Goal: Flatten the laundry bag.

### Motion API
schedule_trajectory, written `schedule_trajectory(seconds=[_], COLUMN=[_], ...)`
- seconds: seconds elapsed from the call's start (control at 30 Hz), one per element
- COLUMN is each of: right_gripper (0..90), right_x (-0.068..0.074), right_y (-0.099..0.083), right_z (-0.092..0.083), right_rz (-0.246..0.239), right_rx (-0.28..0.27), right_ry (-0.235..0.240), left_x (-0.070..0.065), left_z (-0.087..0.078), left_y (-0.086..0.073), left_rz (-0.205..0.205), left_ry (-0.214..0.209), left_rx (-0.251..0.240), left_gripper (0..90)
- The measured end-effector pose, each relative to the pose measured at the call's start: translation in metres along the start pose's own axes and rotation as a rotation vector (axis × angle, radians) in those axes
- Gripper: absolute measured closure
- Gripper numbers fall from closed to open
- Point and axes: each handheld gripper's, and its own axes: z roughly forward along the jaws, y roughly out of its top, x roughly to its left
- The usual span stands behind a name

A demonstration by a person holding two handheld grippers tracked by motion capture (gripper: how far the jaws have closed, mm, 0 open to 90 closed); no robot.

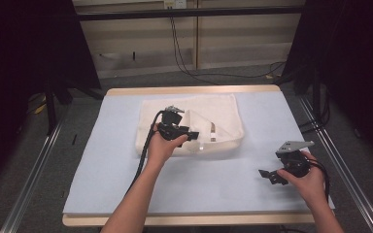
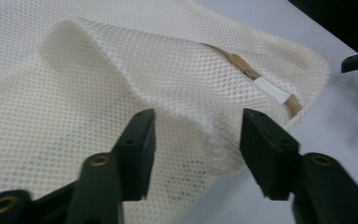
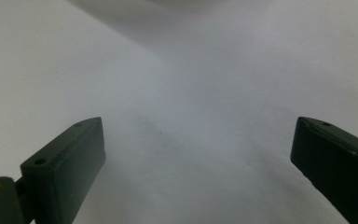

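A cream mesh bag point(image 1: 218, 109) lies on the far middle of the table, with one layer folded over on itself. A tan zip band point(image 2: 235, 60) carrying a white tag point(image 2: 272, 90) runs along its edge. My left gripper point(image 1: 194, 133) hovers at the bag's near edge, its jaws open. In the left gripper view a raised fold of the mesh point(image 2: 121, 60) stands between the left gripper point(image 2: 198, 135) jaws, and the pads do not press on it. My right gripper point(image 1: 267, 175) is held low at the near right, open, with nothing but the pale cover between the right gripper point(image 3: 198, 144) jaws.
A pale blue cover point(image 1: 116, 160) is spread over the wooden table point(image 1: 189, 90). Metal rails point(image 1: 29, 184) run along both sides of the table, and black cables point(image 1: 184, 58) hang down the back wall. Dark stands flank the far corners.
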Motion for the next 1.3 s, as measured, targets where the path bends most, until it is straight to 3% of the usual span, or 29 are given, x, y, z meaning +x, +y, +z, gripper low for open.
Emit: schedule_trajectory(seconds=[0.1,0.33,0.4,0.6,1.07,1.3], right_gripper=[2.5,2.5,2.5,2.5,2.5,2.6], right_x=[0.000,0.002,0.003,0.006,0.005,0.004], right_y=[0.000,0.000,0.000,0.001,0.001,0.000], right_z=[0.000,0.001,0.002,0.002,0.003,0.004], right_rz=[-0.006,-0.007,-0.005,-0.005,-0.008,-0.010], right_rx=[-0.003,-0.002,-0.001,0.005,0.011,0.006], right_ry=[0.003,0.004,0.002,0.010,0.006,0.007], left_x=[0.006,0.008,0.010,0.017,0.021,0.012], left_z=[-0.007,-0.014,-0.017,-0.034,-0.042,-0.044], left_y=[-0.002,-0.009,-0.011,-0.012,-0.015,-0.014], left_rz=[0.000,0.033,0.035,0.025,0.013,0.012], left_ry=[0.002,-0.011,-0.010,-0.003,-0.021,-0.072], left_rx=[-0.024,0.013,0.027,0.003,0.004,-0.011], left_gripper=[24.5,17.5,16.9,16.1,15.9,17.0])
